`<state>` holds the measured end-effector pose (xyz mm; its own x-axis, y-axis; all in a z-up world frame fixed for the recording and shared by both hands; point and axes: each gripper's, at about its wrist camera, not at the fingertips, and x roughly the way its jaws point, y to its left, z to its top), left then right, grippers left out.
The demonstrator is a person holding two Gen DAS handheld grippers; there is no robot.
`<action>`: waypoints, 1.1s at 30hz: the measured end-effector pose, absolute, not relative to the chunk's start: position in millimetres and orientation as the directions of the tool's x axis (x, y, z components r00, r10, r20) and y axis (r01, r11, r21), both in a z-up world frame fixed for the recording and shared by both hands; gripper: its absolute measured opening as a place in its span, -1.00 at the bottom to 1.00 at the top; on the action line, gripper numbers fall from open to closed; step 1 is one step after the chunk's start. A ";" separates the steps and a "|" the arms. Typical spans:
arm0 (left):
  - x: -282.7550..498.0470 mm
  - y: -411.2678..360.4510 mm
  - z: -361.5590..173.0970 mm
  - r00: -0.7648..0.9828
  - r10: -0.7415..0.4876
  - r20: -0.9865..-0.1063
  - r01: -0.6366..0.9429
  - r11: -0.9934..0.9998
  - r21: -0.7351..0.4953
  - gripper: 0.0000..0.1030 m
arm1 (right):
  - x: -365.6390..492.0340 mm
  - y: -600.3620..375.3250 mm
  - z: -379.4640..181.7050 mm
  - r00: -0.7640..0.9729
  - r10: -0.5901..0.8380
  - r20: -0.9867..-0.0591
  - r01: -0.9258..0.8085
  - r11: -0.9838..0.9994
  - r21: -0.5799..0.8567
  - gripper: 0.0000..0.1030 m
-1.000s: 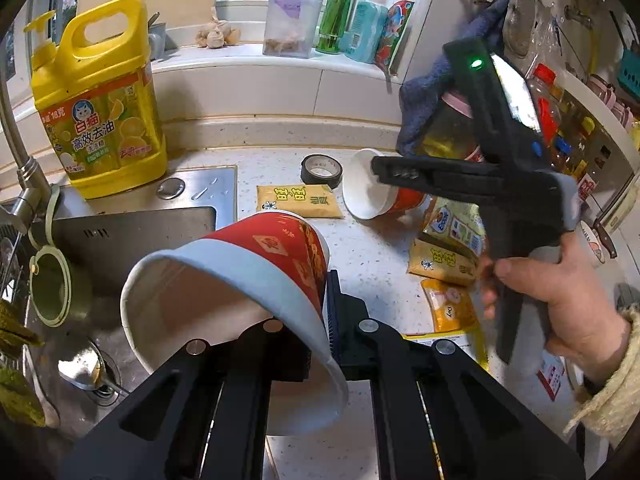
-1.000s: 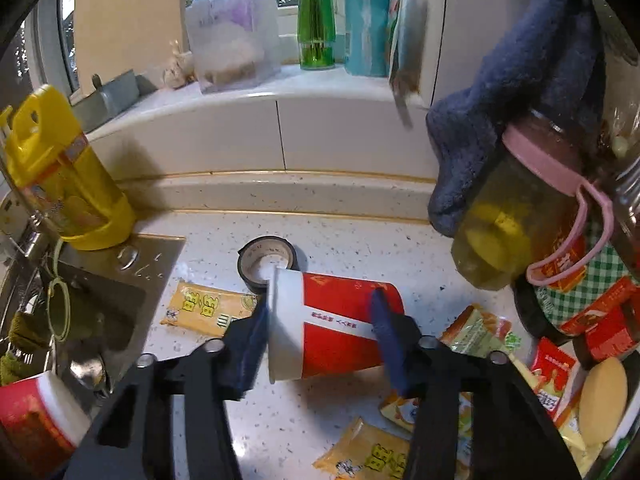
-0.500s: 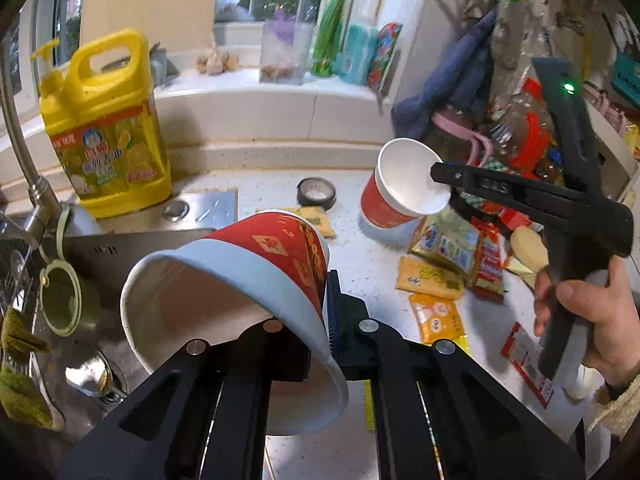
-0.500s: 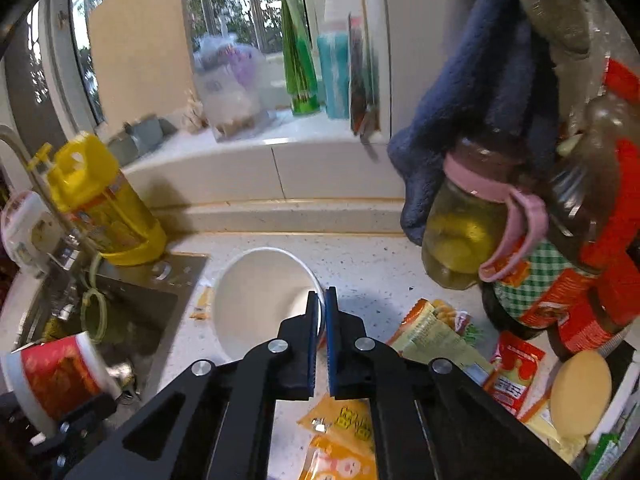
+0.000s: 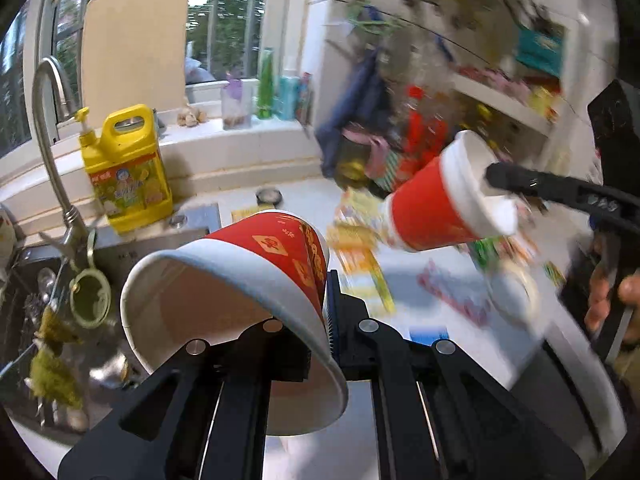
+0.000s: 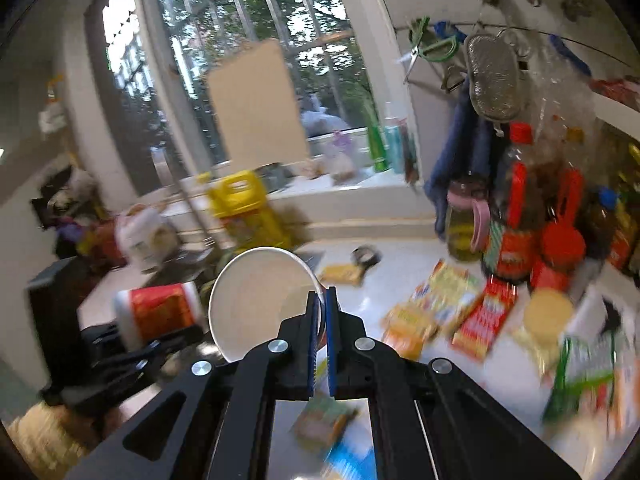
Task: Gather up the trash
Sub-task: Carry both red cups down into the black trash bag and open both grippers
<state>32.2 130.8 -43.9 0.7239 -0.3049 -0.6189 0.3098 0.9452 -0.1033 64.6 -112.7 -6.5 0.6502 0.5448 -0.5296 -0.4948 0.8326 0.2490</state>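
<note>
A red paper cup [image 5: 256, 264] with a white rim lies on its side in my left gripper [image 5: 325, 312], which is shut on the cup's wall, one finger inside. My right gripper [image 6: 322, 304] is shut on the rim of a second red paper cup [image 6: 256, 300], whose white inside faces the camera. In the left wrist view that second cup [image 5: 428, 212] hangs tilted above the counter, pinched by the right gripper [image 5: 500, 184], with a person's hand [image 5: 612, 300] on the handle. The right wrist view shows the first cup [image 6: 160, 312] at lower left.
Several snack packets [image 6: 440, 304] and wrappers litter the white counter [image 6: 400, 256], with a tape roll [image 5: 269, 197] near the wall. A yellow detergent jug [image 5: 128, 176], a faucet [image 5: 48, 140] and the sink [image 5: 48, 300] are on the left. Bottles and jars [image 6: 520, 220] crowd the right.
The right gripper shut on the second cup's rim and lifted it off the counter. Both grippers have risen and drawn back, each with its cup.
</note>
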 end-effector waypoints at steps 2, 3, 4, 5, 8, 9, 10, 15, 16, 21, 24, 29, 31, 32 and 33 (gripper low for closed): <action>1.0 128.6 -48.2 0.695 -0.324 -0.642 0.341 0.934 -0.102 -0.89 | 26.6 -119.8 -10.2 0.610 0.560 -0.561 -0.511 0.819 0.261 -0.93; -14.6 129.6 -52.5 0.672 -0.339 -0.658 0.358 0.927 -0.113 -0.89 | 4.9 -124.9 -15.7 0.581 0.562 -0.589 -0.512 0.815 0.272 -0.93; -32.9 129.6 -61.0 0.637 -0.353 -0.685 0.377 0.918 -0.123 -0.89 | -11.9 -129.5 -22.0 0.553 0.564 -0.613 -0.508 0.812 0.288 -0.93; -48.6 128.4 -70.0 0.606 -0.359 -0.710 0.393 0.911 -0.124 -0.89 | -24.7 -133.6 -28.9 0.521 0.568 -0.637 -0.502 0.808 0.310 -0.93; -88.6 120.2 -111.9 0.484 -0.362 -0.797 0.435 0.889 -0.140 -0.89 | -69.8 -143.8 -62.6 0.429 0.539 -0.725 -0.444 0.825 0.350 -0.93; -100.6 117.0 -134.4 0.424 -0.378 -0.823 0.441 0.880 -0.177 -0.89 | -78.0 -146.0 -72.5 0.412 0.533 -0.739 -0.423 0.830 0.363 -0.93; -106.4 115.7 -150.7 0.383 -0.387 -0.839 0.434 0.877 -0.206 -0.89 | -87.8 -148.7 -89.2 0.386 0.517 -0.764 -0.391 0.842 0.372 -0.93; -122.9 101.8 -254.0 0.210 -0.403 -0.891 0.405 0.865 -0.296 -0.89 | -115.4 -149.2 -182.8 0.285 0.435 -0.854 -0.305 0.886 0.350 -0.93; -122.2 98.2 -276.0 0.187 -0.410 -0.892 0.403 0.861 -0.311 -0.89 | -117.0 -149.7 -197.4 0.275 0.429 -0.860 -0.299 0.889 0.347 -0.93; -112.3 83.6 -342.5 0.132 -0.402 -0.906 0.398 0.858 -0.323 -0.89 | -126.0 -149.2 -283.9 0.198 0.366 -0.909 -0.262 0.914 0.311 -0.93; -104.9 78.3 -372.4 0.100 -0.378 -0.920 0.376 0.870 -0.317 -0.87 | -127.2 -147.7 -316.9 0.170 0.326 -0.930 -0.250 0.927 0.280 -0.93; -94.4 76.2 -401.1 0.072 -0.318 -0.945 0.372 0.888 -0.270 0.34 | -123.4 -145.5 -345.8 0.134 0.285 -0.949 -0.232 0.940 0.249 -0.31; -89.9 79.3 -399.1 0.117 -0.292 -0.949 0.353 0.906 -0.235 0.67 | -125.2 -142.1 -345.3 0.165 0.233 -0.958 -0.258 0.948 0.186 0.05; -88.3 83.0 -396.9 0.135 -0.286 -0.949 0.341 0.912 -0.227 0.67 | -125.4 -140.3 -343.5 0.169 0.220 -0.961 -0.268 0.948 0.170 0.16; -87.6 84.9 -396.6 0.135 -0.282 -0.950 0.330 0.917 -0.225 0.67 | -128.2 -139.7 -340.9 0.172 0.217 -0.961 -0.266 0.949 0.167 0.19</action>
<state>-87.6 84.9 -396.6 0.1350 -0.2816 -0.9500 0.3304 0.9167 -0.2247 -128.2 -139.7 -340.9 0.1718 0.2173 -0.9609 -0.2664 0.9493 0.1670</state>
